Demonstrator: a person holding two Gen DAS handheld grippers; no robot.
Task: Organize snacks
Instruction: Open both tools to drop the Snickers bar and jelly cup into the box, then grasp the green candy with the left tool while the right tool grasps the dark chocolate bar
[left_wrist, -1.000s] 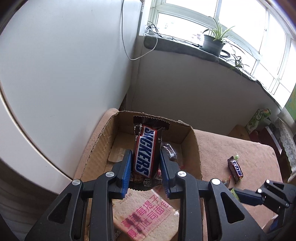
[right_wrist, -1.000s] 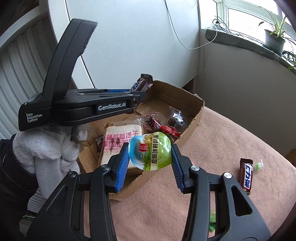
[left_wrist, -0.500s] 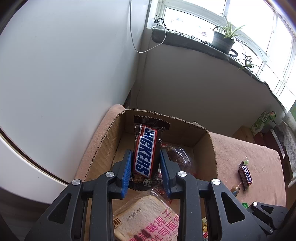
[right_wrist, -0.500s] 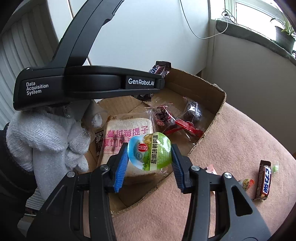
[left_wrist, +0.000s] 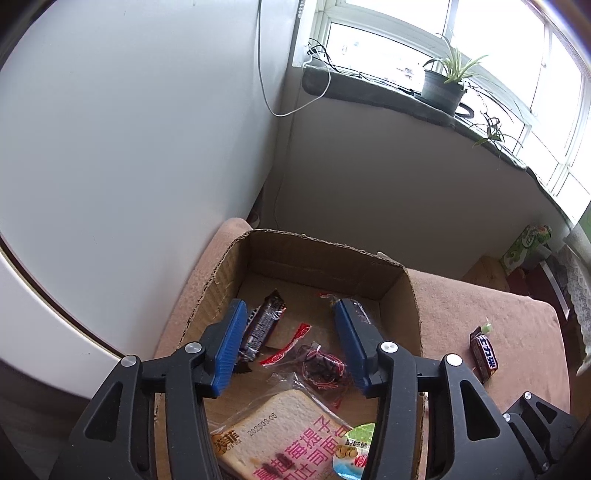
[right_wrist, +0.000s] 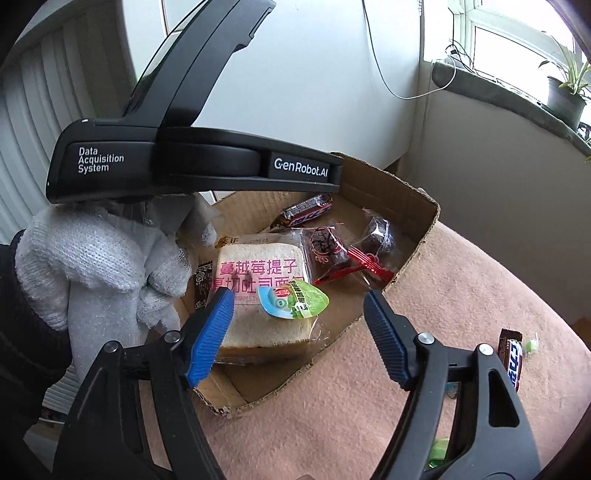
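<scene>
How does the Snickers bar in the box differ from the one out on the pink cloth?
The Snickers bar in the box lies on the bottom of the cardboard box, near the far wall; the Snickers bar on the cloth lies outside, on the pink cloth. The boxed bar has wrapped snacks nearby; the outside bar has only a small green candy beside it. Both have brown wrappers with a blue-and-white logo, and neither is gripped.
</scene>
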